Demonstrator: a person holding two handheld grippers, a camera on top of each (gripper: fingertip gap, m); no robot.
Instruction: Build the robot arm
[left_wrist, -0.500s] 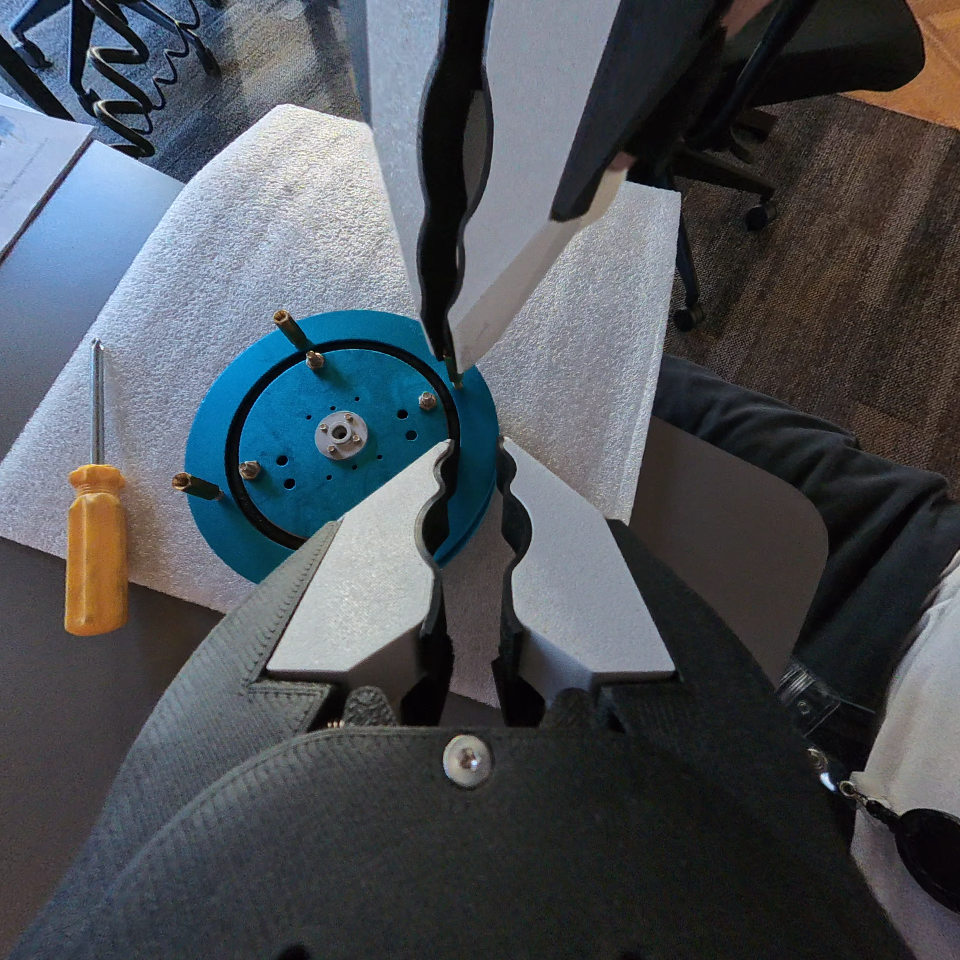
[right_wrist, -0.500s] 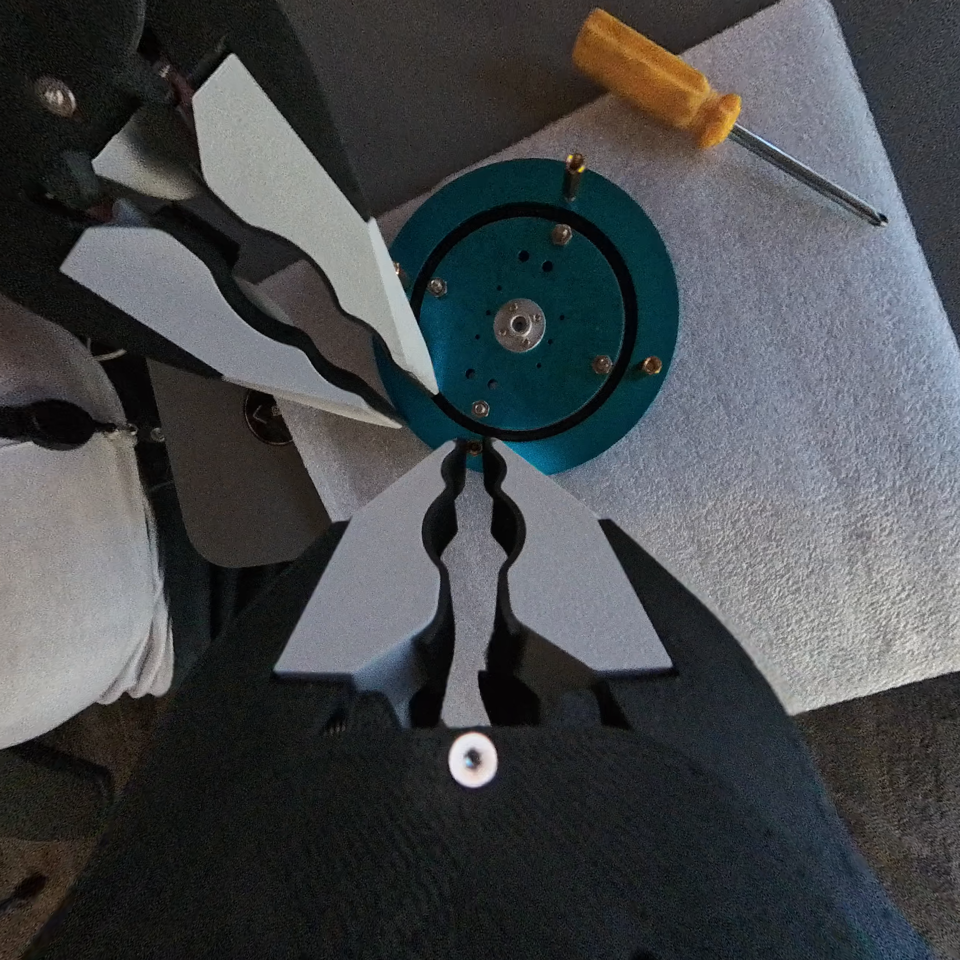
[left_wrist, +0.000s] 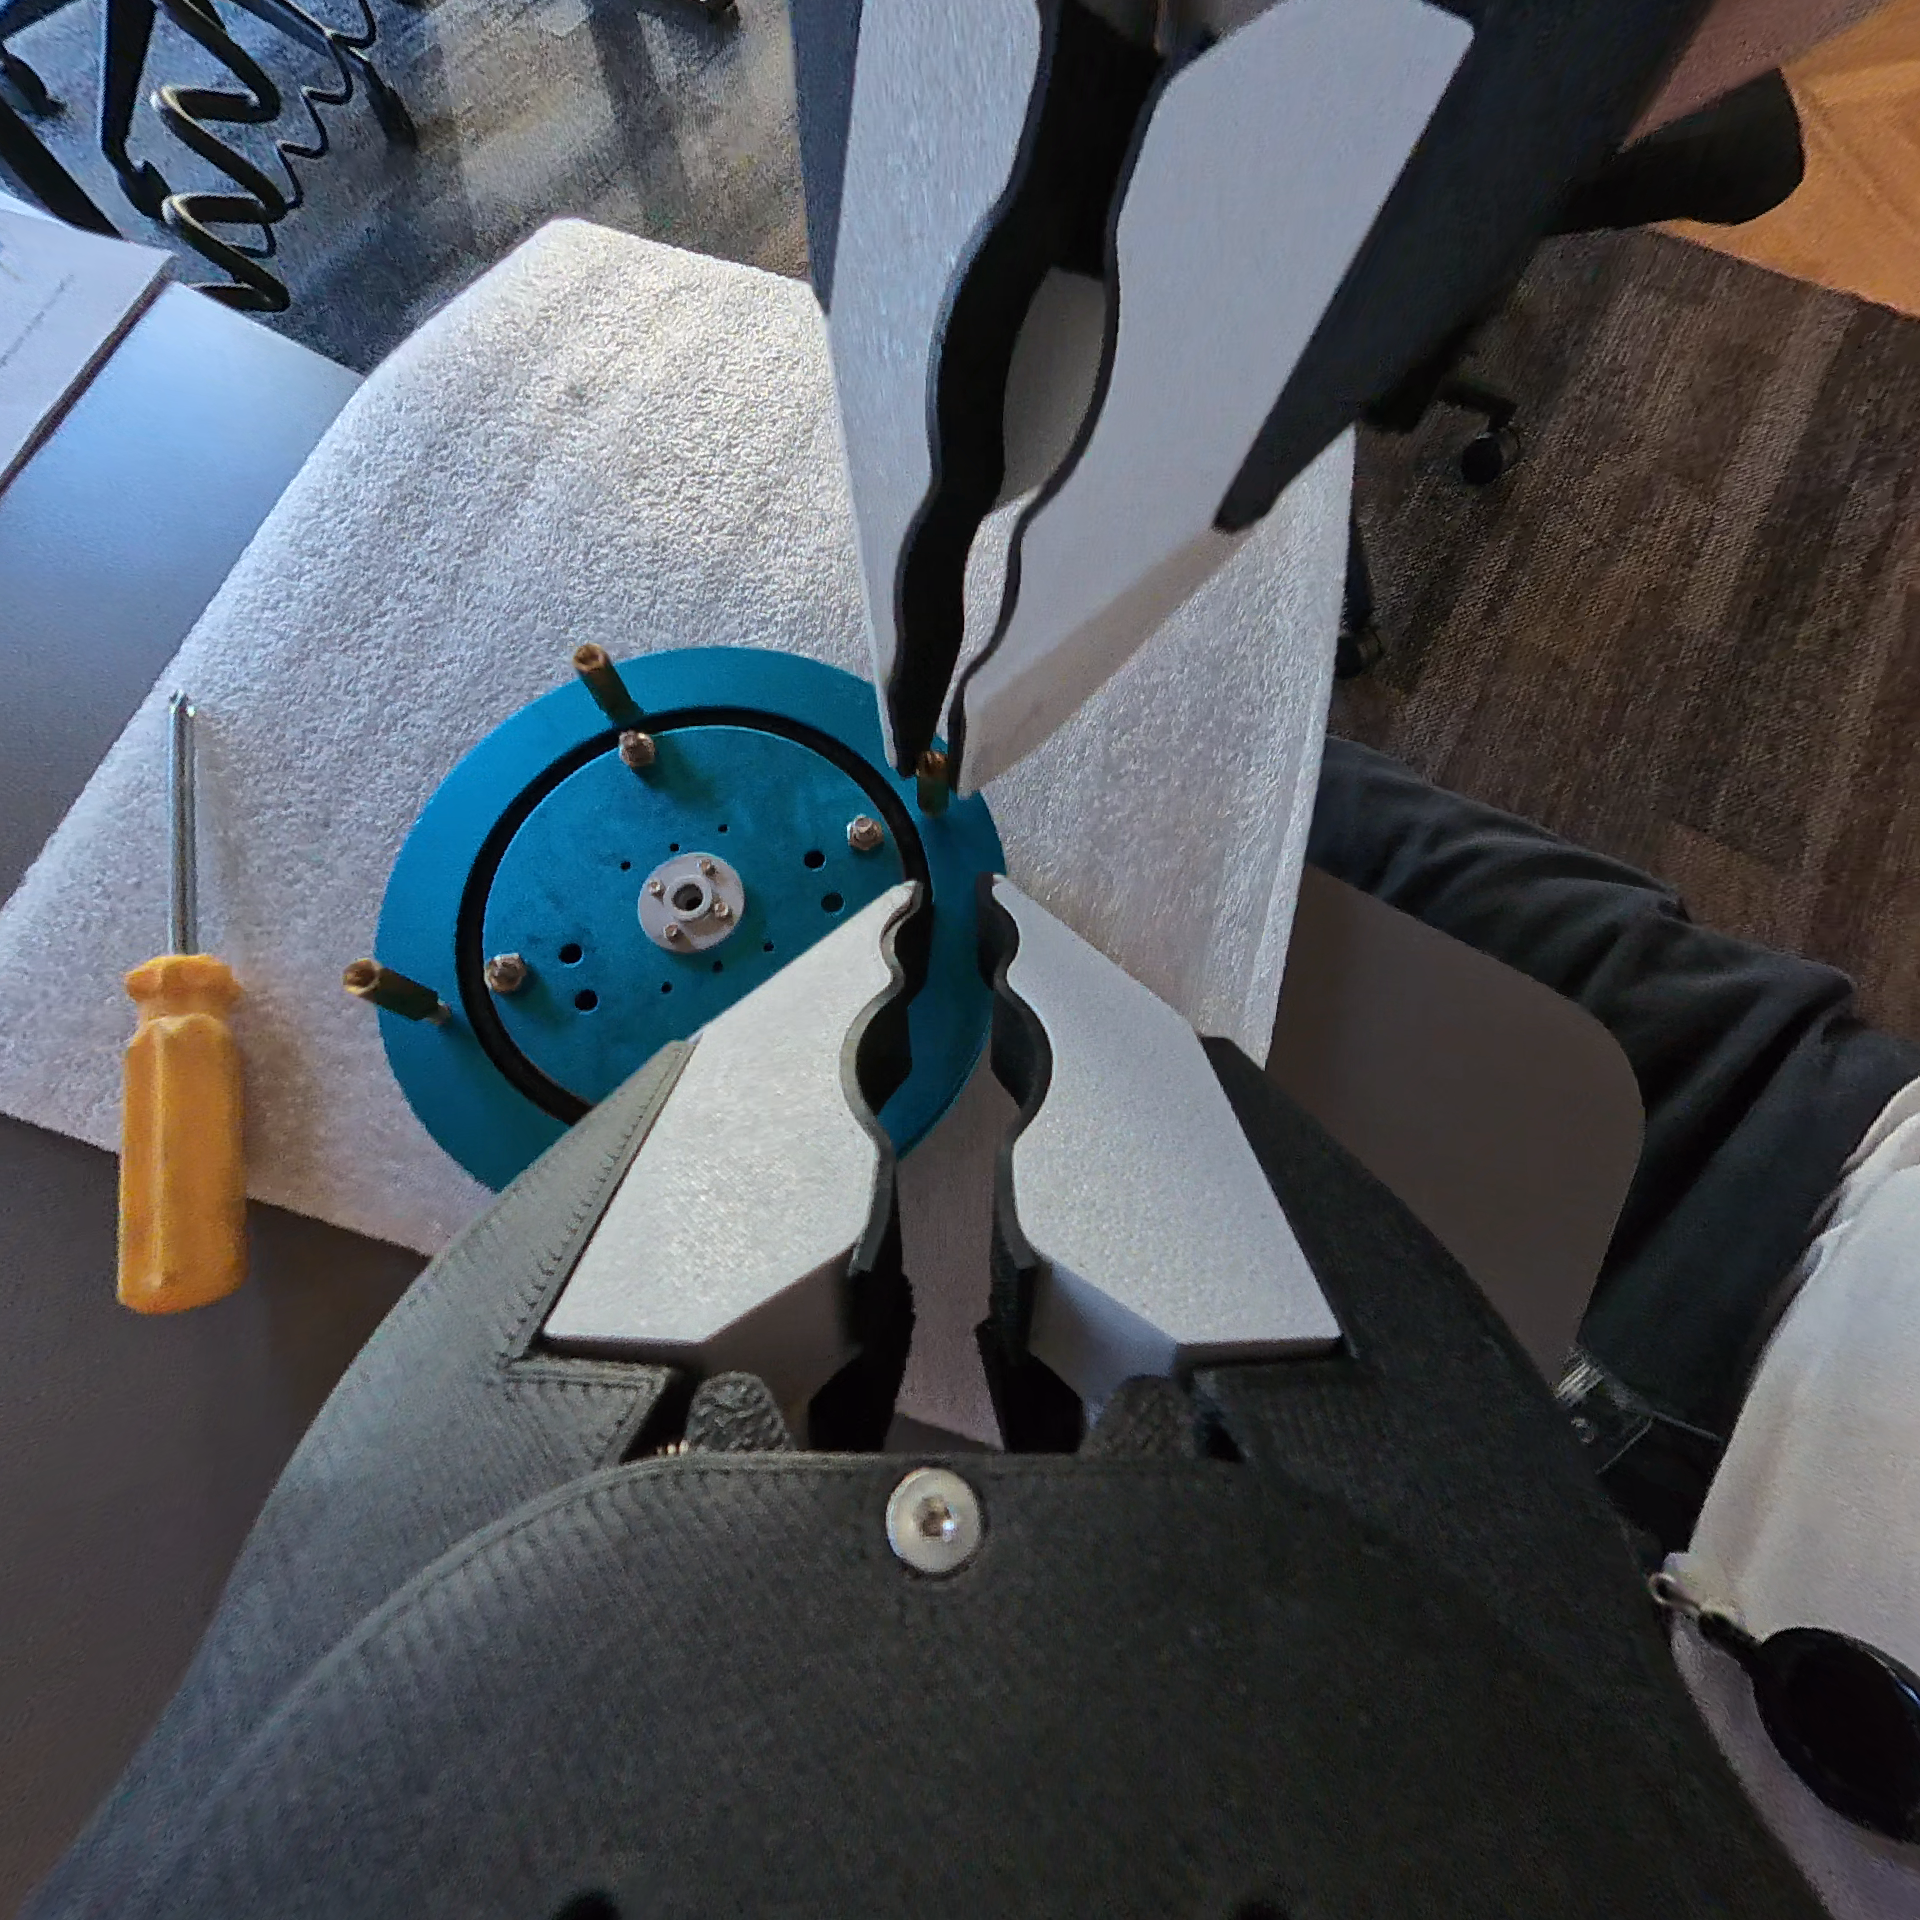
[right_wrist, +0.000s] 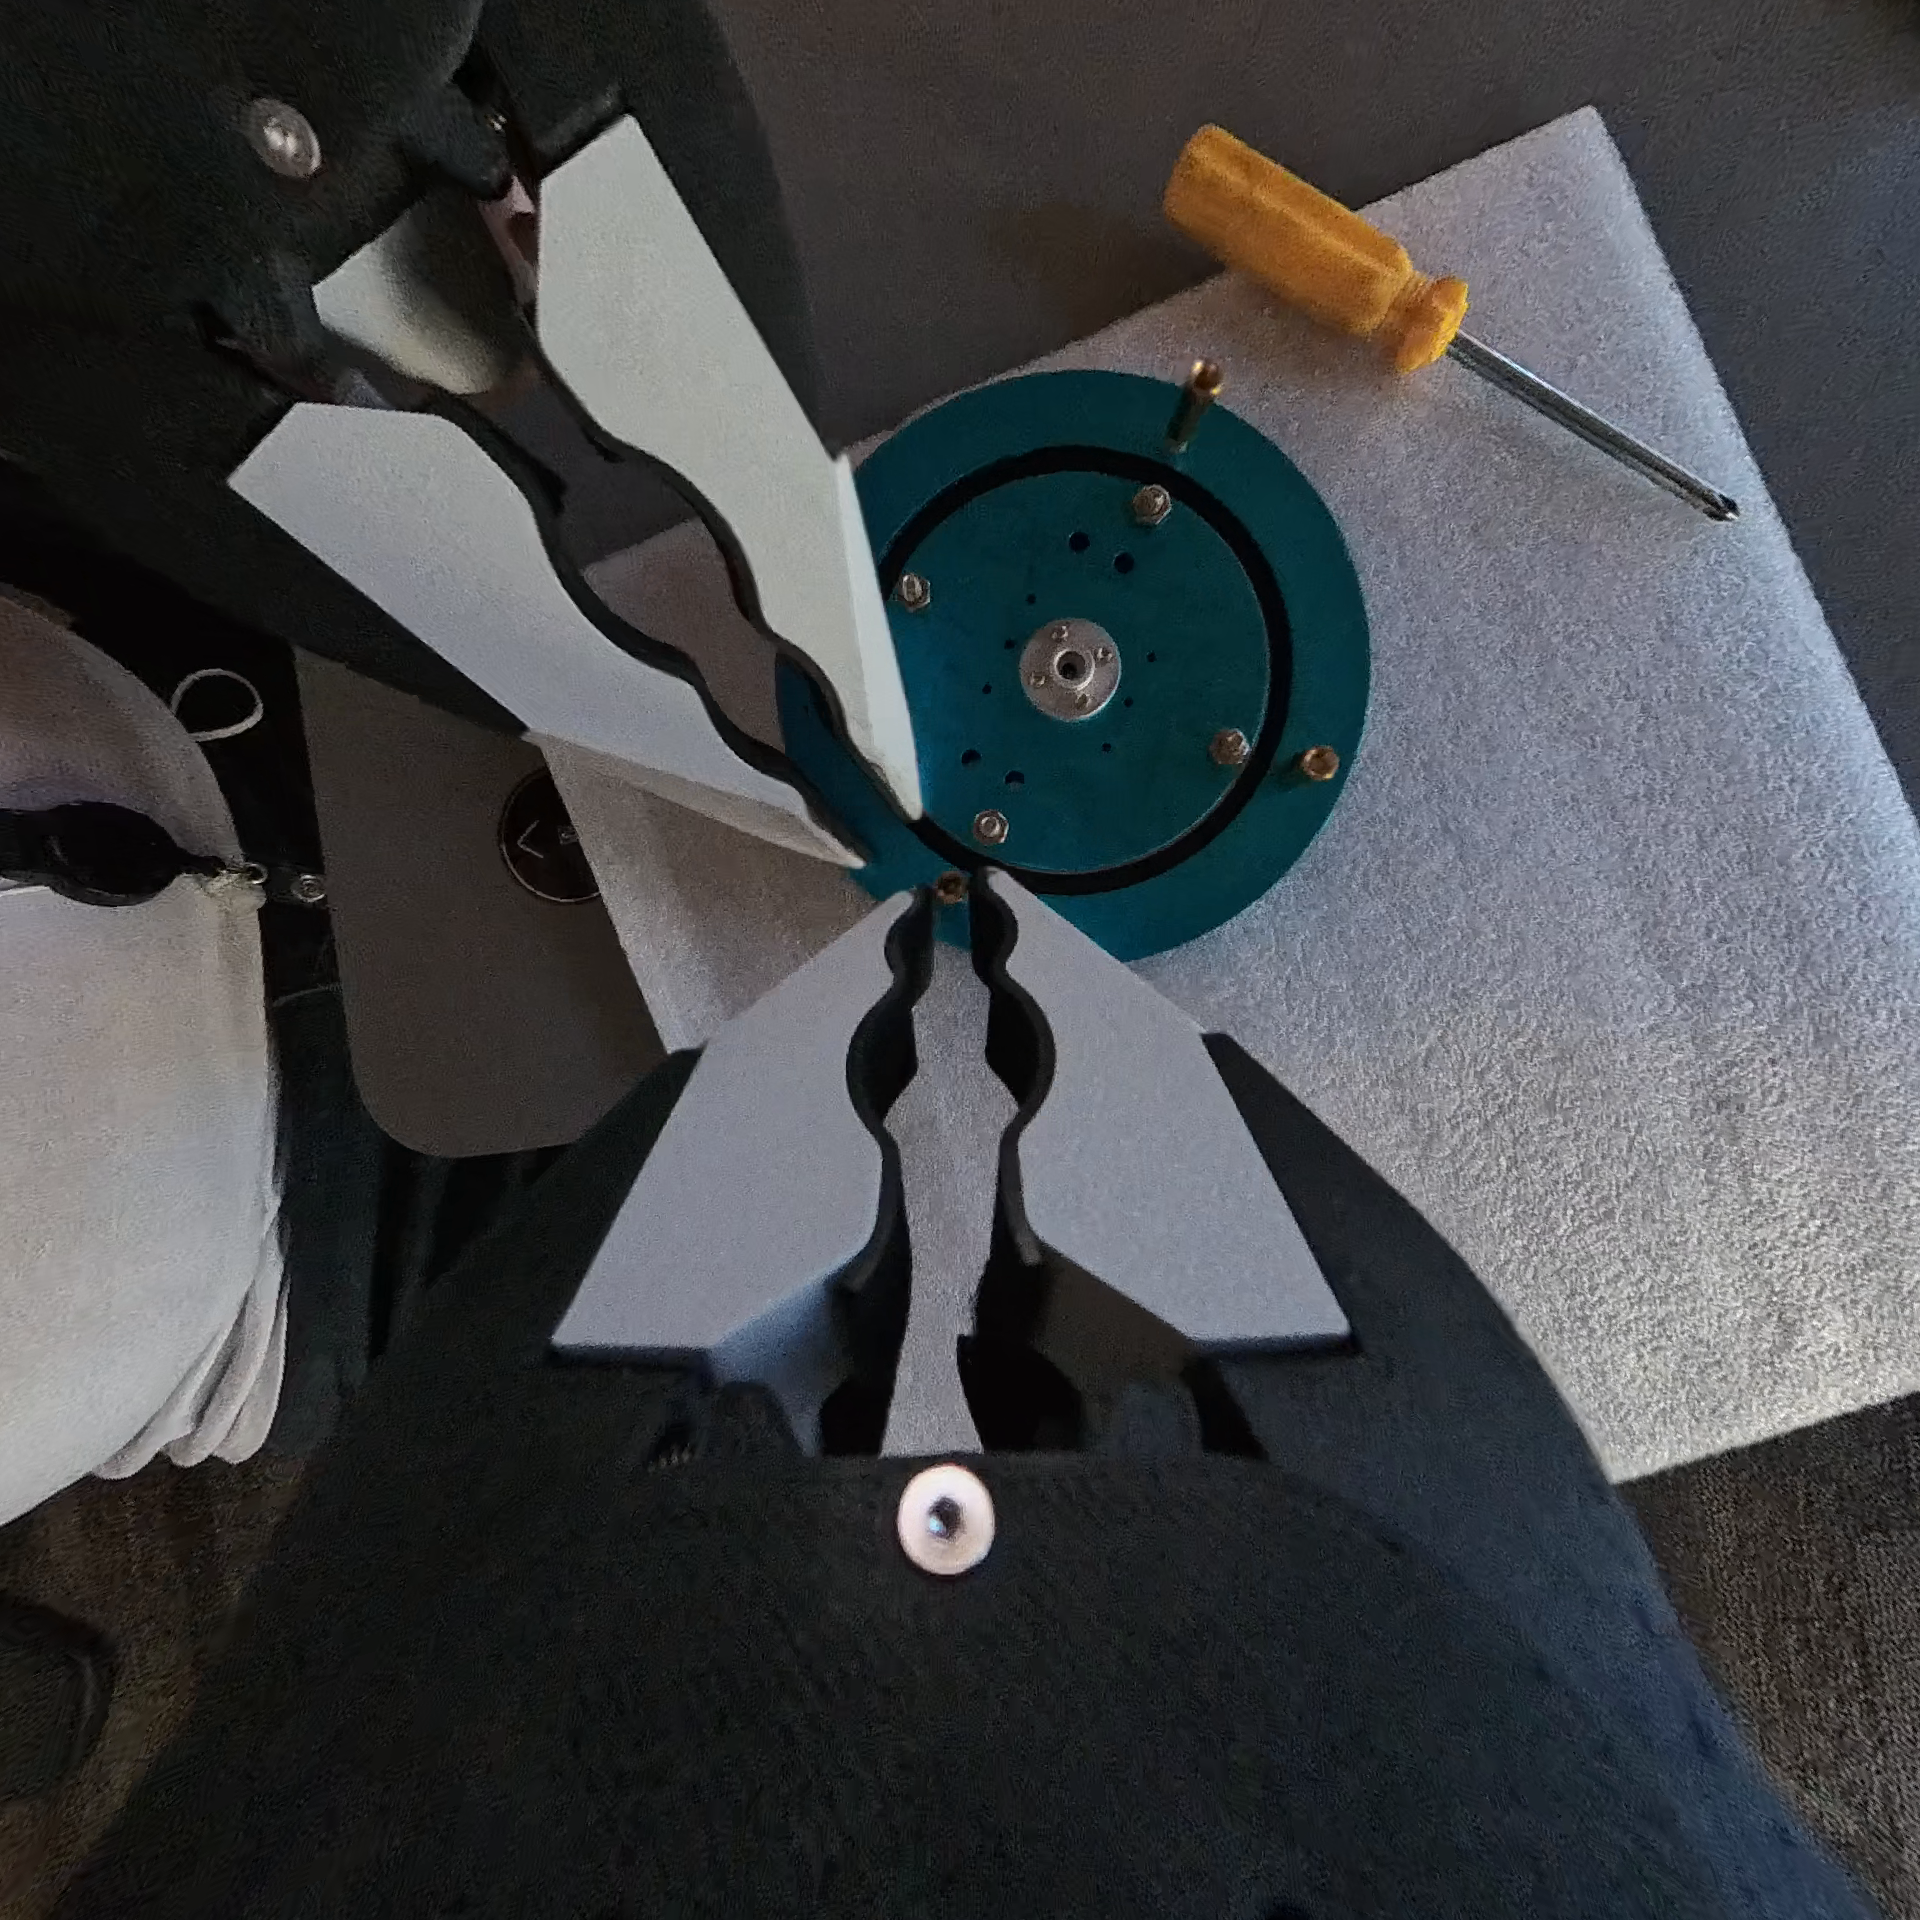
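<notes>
The right gripper (right_wrist: 951, 896) pinches a brass standoff (right_wrist: 949, 886) at the rim of a blue disc (right_wrist: 1320, 623) lying flat on white foam (right_wrist: 1558, 935); the left gripper (left_wrist: 948, 891), slightly parted, straddles the disc's edge, seemingly steadying it; a yellow screwdriver (left_wrist: 179, 1132) lies beside.

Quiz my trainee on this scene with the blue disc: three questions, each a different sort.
1. True or false: the yellow-handled screwdriver lies wholly on the white foam sheet.
2. What stands between the right gripper's fingers? A) a tall brass standoff B) the screwdriver C) the silver centre hub
3. How many tall brass standoffs show on the round blue disc's outer rim?
Key: 1 false, its handle overhangs the dark table; 2 A; 3 three.
</notes>
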